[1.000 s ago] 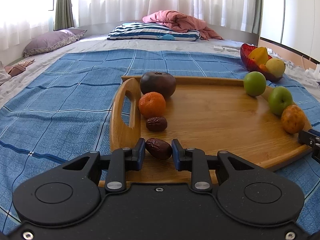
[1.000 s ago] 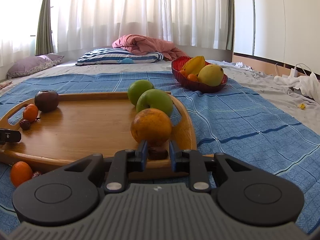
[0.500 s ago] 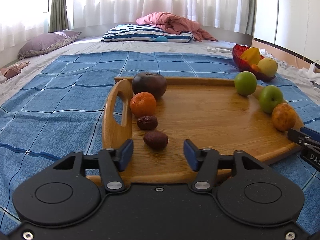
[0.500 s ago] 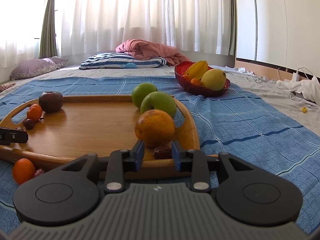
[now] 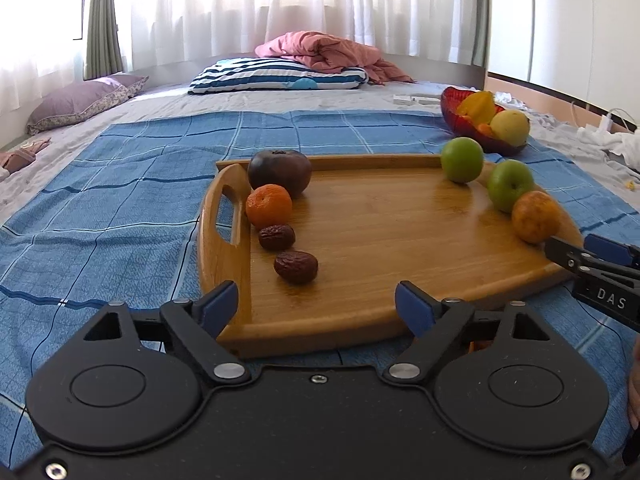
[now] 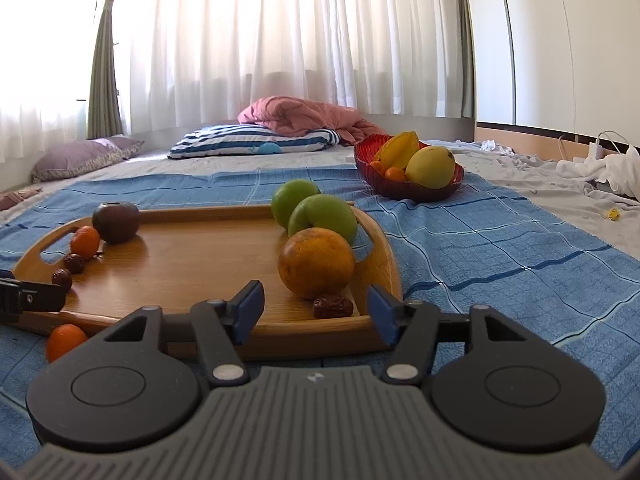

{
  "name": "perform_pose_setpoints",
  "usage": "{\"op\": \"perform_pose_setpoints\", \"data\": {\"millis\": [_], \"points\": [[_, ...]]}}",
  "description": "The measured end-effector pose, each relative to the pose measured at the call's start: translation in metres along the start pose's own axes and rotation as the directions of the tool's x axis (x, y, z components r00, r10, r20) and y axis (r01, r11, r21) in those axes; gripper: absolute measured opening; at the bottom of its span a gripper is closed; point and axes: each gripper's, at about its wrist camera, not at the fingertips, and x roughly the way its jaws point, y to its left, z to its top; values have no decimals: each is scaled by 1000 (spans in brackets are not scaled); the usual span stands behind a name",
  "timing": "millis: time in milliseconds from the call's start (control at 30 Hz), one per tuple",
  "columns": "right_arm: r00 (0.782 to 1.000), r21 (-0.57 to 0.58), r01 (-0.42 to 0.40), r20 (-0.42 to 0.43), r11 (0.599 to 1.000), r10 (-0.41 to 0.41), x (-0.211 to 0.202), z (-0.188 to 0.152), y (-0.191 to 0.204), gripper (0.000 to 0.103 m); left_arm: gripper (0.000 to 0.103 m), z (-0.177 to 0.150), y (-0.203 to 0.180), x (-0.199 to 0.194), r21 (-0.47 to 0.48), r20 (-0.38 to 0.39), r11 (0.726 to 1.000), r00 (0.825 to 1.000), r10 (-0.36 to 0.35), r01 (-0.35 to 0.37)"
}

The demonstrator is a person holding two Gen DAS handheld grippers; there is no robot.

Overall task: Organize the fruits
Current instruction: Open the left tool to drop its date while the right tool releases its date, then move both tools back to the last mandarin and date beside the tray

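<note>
Just released: both grippers' fingers, left gripper [image 5: 316, 305] and right gripper [image 6: 316, 312], just opened wide, empty, leaving dried dates [image 5: 296, 266] lined along the wooden tray [image 5: 400, 216] edges.

My right gripper [image 6: 316, 310]: jaws have just been opening; nothing pressed between them.
Date [image 6: 333, 306]: lying on my tray [image 6: 192, 256], just beyond the blue pads, touching the orange [image 6: 316, 262].
Green apples [image 6: 322, 218]: two, behind the orange.

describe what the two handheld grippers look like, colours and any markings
The left gripper has a smooth black body with round pivot caps, silver screws and blue finger pads. The right gripper has a ribbed grey body, black linkages and blue pads; white letters "DAS" mark its side.
</note>
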Motion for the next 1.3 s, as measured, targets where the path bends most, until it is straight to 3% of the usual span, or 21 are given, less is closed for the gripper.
{"op": "perform_pose_setpoints", "data": {"millis": [367, 467, 633, 733, 967, 1300], "points": [[990, -60, -139, -26, 988, 138, -20, -8, 18, 76, 90, -10, -14, -19, 43, -39, 992, 993, -115, 117], [987, -64, -160, -41, 985, 157, -22, -13, 21, 76, 83, -12, -19, -22, 49, -53, 987, 987, -151, 154], [976, -65, -210, -69, 976, 205, -28, -19, 26, 76, 55, -14, -26, -21, 52, -83, 979, 978, -192, 196], [970, -70, -235, -85, 969, 229, -29, -24, 33, 76, 46, -14, -29, -18, 30, -102, 972, 968, -231, 235], [961, -84, -268, -99, 960, 260, -28, -28, 49, 76, 38, -13, -18, 3, -140, -155, 944, 935, -318, 298], [959, -47, -266, -113, 963, 259, -25, -27, 46, 76, 33, -11, -28, 0, -86, -139, 958, 949, -282, 272]]}}
